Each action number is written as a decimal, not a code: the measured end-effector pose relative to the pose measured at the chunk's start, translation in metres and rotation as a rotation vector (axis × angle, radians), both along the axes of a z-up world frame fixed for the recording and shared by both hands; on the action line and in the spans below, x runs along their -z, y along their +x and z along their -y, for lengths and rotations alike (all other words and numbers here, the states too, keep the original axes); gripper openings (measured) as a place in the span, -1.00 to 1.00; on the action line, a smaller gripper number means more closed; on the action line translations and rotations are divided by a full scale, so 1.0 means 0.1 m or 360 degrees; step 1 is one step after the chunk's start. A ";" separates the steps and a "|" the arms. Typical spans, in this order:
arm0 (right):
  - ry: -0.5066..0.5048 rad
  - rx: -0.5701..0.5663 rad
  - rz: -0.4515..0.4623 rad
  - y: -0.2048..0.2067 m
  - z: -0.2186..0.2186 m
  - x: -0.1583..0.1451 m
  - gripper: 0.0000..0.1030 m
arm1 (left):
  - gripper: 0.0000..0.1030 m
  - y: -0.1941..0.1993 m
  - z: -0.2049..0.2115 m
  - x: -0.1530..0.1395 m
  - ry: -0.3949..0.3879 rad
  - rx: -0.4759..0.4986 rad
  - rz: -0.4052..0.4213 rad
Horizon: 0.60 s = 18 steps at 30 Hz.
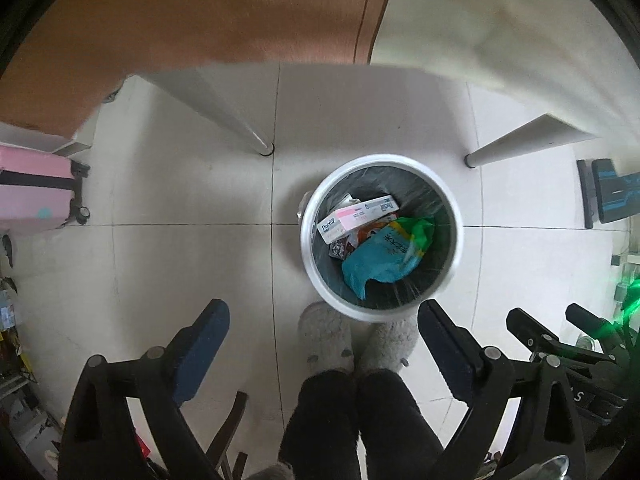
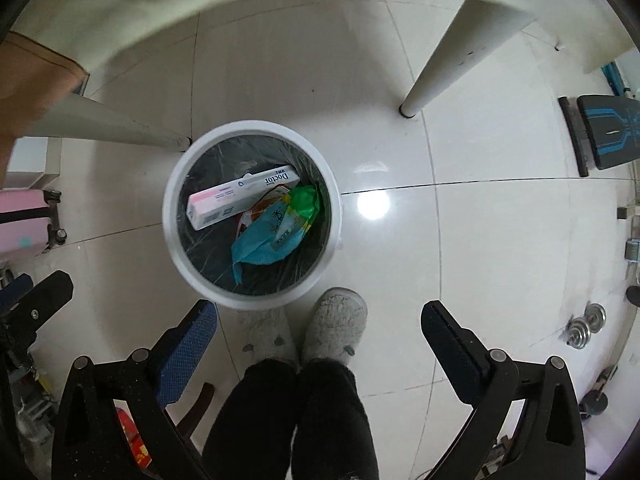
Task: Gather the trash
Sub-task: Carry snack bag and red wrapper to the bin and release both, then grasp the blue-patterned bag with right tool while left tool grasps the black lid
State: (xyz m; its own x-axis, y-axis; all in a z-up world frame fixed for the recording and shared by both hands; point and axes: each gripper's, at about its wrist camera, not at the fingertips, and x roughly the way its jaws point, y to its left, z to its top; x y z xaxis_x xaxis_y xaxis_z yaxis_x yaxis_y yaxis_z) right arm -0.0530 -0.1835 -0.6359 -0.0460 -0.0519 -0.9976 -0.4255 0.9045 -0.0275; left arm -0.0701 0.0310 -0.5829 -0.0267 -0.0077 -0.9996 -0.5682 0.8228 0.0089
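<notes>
White trash bin stands on the tiled floor, between 2 white table legs, touching the person's grey slippers. Inside, on a dark liner: white-pink "Doctor" box, blue-green bag. Left tool spread wide, holding nothing. Right tool likewise spread, holding nothing. Pink suitcase stands well apart.

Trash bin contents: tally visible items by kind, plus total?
In the white bin:
Cardboard boxes: 1, the Doctor box
Blue-green plastic bags: 1
Orange-white wrappers: 1, mostly covered
Crumpled dark scraps: 1, left view only
Total: 4 visible
</notes>
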 end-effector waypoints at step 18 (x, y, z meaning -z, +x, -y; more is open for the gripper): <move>0.0100 -0.0009 0.0176 -0.51 0.15 -2.43 1.00 | 0.87 -0.30 0.28 -1.79 0.0066 0.0029 0.0109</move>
